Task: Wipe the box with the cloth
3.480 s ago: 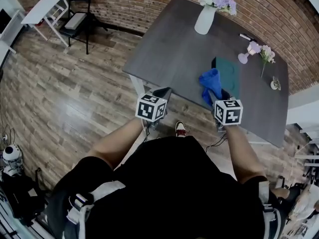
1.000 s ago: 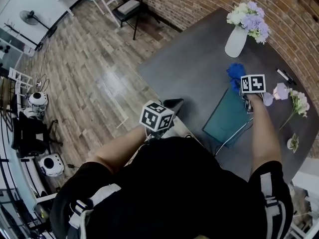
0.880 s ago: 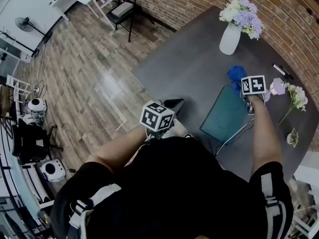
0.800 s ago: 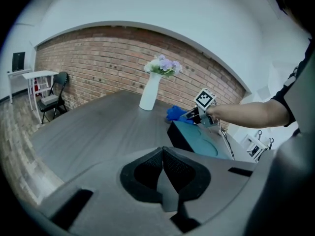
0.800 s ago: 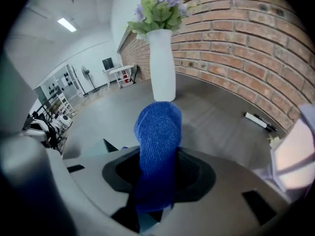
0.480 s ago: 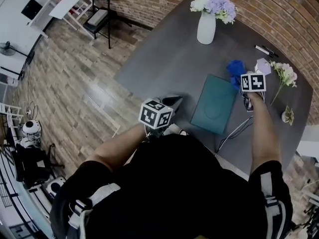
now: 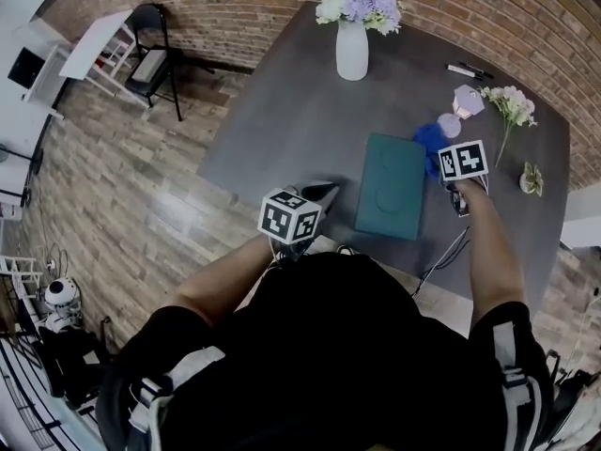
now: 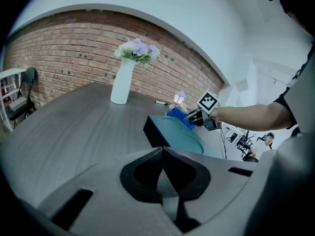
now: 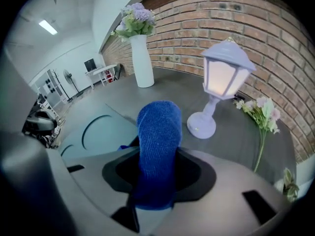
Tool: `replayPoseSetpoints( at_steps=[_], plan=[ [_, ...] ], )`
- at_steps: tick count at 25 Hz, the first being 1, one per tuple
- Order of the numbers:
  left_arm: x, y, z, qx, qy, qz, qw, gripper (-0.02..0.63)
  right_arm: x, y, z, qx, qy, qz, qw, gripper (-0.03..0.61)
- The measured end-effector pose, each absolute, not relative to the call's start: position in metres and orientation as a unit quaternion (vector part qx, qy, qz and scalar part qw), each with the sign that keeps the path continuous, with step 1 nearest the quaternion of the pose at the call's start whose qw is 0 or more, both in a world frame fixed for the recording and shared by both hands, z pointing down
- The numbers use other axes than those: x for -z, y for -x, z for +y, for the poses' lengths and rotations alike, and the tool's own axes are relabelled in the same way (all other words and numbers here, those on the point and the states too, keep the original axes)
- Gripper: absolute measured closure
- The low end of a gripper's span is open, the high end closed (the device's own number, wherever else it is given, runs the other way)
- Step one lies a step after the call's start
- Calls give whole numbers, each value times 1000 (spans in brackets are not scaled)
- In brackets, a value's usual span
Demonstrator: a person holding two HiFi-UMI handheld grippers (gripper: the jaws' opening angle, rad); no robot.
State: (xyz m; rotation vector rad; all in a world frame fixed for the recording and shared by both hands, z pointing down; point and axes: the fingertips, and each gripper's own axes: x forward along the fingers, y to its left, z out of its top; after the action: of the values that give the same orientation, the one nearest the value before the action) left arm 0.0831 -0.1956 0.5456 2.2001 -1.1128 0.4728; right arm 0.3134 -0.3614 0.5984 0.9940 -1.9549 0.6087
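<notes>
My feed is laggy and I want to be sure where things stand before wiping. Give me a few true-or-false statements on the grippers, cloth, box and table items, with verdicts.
1. The right gripper is shut on the cloth. True.
2. The left gripper grips the box. False: its jaws are together on nothing, and it is short of the box, near the table edge.
3. The cloth lies spread flat over the box. False: it is bunched in the right gripper by the box's far right corner.
4. The vase stands upright on the table. True.
5. The lamp has toppled over. False: it stands upright just beyond the cloth.
</notes>
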Motion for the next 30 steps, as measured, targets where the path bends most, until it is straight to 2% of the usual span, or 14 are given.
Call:
replayPoseSetpoints(
  at_steps=[8,16,22,30],
  plan=[
    [-548,-85,-198,-194,-868,-348,296,604,-608,-324,-286,-295,-429,-746,416,416],
    [-560,-76,-186,-181,-884,-292,316,604,-612,-331,-196,-325,-460,-701,437,417],
    [-563,-78,-168,-179,-895,-243,329,604,-622,-334,-131,-374,-493,-661,425,417],
    [-562,-74,-163,-162,-898,-236,333,604,-614,-343,-112,-366,-494,-646,453,414]
  ],
)
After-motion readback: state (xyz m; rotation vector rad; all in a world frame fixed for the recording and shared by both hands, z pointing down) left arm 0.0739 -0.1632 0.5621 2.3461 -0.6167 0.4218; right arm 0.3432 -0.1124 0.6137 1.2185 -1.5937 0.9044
